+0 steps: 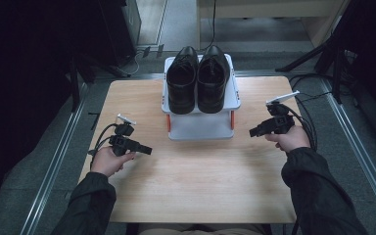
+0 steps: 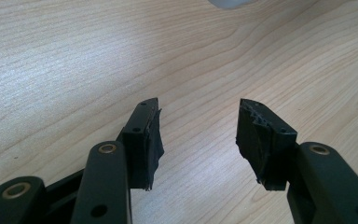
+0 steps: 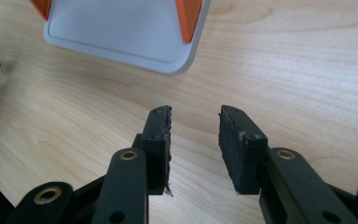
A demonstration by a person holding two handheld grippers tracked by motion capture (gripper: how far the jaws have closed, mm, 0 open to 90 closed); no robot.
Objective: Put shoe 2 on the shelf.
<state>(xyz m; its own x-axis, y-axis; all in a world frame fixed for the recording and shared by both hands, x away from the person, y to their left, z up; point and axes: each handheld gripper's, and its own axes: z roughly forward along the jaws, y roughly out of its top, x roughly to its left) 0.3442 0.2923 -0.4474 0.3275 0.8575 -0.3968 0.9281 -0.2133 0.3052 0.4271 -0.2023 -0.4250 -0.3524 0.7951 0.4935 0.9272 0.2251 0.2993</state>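
A pair of black leather shoes (image 1: 197,78) stands side by side on the upper shelf of a small white rack (image 1: 199,125) with orange posts, at the far middle of the wooden table (image 1: 196,176). My left gripper (image 1: 147,150) hovers over the table's left side, jaws open and empty, pointing right toward the rack. My right gripper (image 1: 252,132) is at the right of the rack, open and empty, pointing left. In the left gripper view the left gripper (image 2: 198,140) looks on bare wood. In the right gripper view the right gripper (image 3: 195,144) faces the rack's lower shelf (image 3: 121,32).
The table's near half is bare wood. Metal floor rails (image 1: 58,161) run along both sides of the table. Cables (image 1: 306,122) trail from the right gripper. Dark stands and furniture sit beyond the far edge.
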